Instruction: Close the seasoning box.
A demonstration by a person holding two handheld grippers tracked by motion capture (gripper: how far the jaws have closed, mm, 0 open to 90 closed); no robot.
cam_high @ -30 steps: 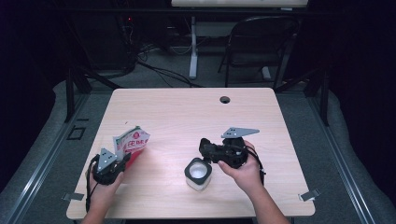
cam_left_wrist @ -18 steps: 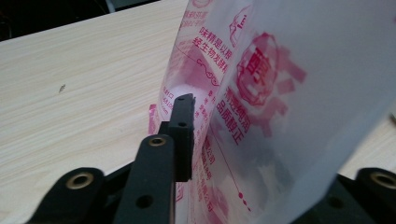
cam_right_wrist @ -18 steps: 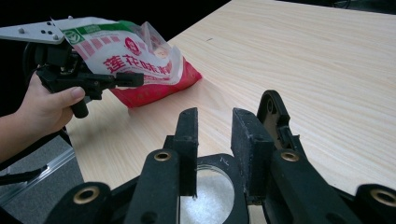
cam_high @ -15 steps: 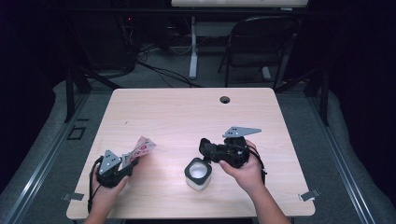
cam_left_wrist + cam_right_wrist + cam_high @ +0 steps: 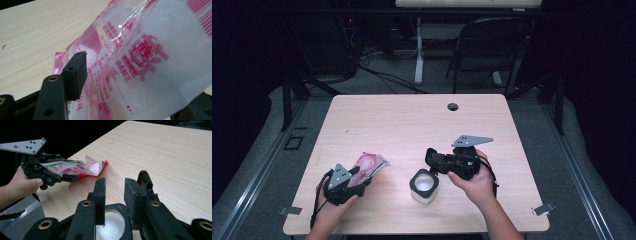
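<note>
From the high view we count two claws, one pink-printed bag (image 5: pixel 369 165) and one white jar (image 5: pixel 424 186) on the worktop (image 5: pixel 412 125). The bag lies left of the jar, with the left claw (image 5: pixel 362 176) at its near end; the right claw (image 5: pixel 432 159) sits just over the jar's far rim.

In the left gripper view the bag (image 5: pixel 140 62) lies between the jaws, which have just been opening; the one visible pad stands slightly off the film.

In the right gripper view the right claw (image 5: pixel 114 195) is parted above the jar (image 5: pixel 110 225), gripping nothing.
</note>
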